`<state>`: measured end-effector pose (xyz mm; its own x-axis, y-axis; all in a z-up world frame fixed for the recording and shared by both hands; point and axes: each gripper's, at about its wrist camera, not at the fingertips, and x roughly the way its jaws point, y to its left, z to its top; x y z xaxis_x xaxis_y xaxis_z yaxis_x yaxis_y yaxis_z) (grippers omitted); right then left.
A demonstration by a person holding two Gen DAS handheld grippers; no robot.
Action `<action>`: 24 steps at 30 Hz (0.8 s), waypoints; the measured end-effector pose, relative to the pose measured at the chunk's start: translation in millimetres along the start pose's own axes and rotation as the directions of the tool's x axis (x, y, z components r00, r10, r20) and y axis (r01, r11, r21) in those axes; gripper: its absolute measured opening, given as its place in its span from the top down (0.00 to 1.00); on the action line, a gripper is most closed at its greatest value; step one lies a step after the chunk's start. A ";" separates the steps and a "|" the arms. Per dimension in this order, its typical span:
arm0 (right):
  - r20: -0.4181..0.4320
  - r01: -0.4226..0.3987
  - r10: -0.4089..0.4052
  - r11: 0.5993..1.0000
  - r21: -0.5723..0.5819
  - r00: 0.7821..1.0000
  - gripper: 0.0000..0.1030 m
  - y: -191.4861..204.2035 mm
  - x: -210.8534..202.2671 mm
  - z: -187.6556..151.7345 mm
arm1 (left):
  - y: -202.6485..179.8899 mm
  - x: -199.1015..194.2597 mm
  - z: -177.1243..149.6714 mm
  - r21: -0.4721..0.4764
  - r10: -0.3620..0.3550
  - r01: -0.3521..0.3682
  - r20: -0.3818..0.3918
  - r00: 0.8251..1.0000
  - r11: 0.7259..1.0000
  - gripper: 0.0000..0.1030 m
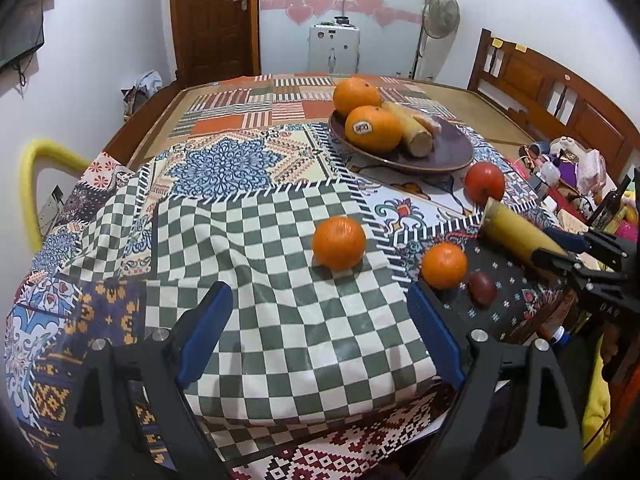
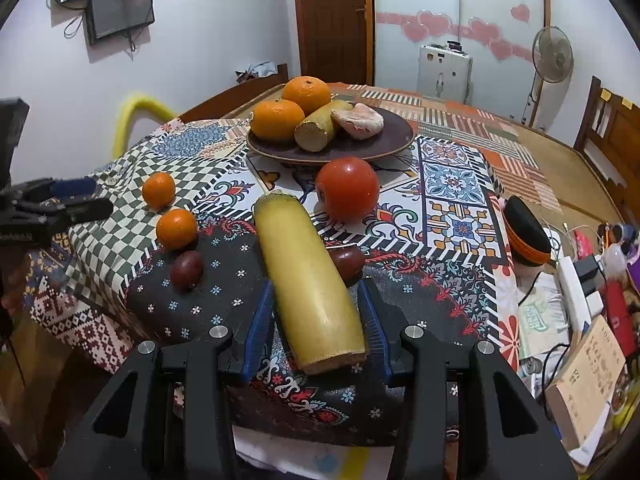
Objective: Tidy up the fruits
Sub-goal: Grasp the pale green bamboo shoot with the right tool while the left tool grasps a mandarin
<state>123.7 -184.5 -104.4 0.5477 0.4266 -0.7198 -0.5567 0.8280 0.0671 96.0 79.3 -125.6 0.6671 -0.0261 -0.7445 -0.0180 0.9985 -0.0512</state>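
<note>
My right gripper (image 2: 316,292) is shut on a yellow sugarcane piece (image 2: 308,280) and holds it above the tablecloth; it also shows in the left wrist view (image 1: 516,236). My left gripper (image 1: 320,308) is open and empty above the checked cloth. A brown plate (image 2: 380,142) holds two oranges (image 2: 306,94), another cane piece (image 2: 320,126) and a pinkish fruit (image 2: 358,120). On the cloth lie two small oranges (image 1: 339,243) (image 1: 444,265), a red tomato (image 2: 347,189) and two dark red fruits (image 2: 186,270) (image 2: 348,262).
A cluttered side area at the right holds a book (image 2: 588,384), a power strip (image 2: 576,288) and a black-and-orange case (image 2: 526,232). A yellow chair back (image 1: 36,184) stands at the left table edge. A wooden bench (image 1: 552,96) is at the far right.
</note>
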 end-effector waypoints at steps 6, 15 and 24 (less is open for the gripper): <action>-0.016 -0.034 0.034 0.999 -0.007 0.999 0.65 8.1 0.9 -3.1 | -1.8 3.6 -3.4 -0.007 -0.020 0.020 0.001 1.000 1.000 0.13; -0.022 -0.031 0.030 0.998 -0.048 0.999 0.63 19.5 8.2 4.7 | -11.5 7.8 -3.2 0.031 -0.027 0.027 0.012 1.000 0.999 0.13; -0.032 -0.067 0.066 0.996 -0.052 0.997 0.63 32.9 31.0 26.5 | -5.8 14.2 0.7 0.039 -0.020 0.019 0.022 1.000 0.999 0.13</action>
<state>138.9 -134.4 -106.2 0.4897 0.4681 -0.7356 -0.6242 0.7772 0.0790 106.2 73.2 -135.4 0.6834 -0.0448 -0.7286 0.0233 0.9989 -0.0396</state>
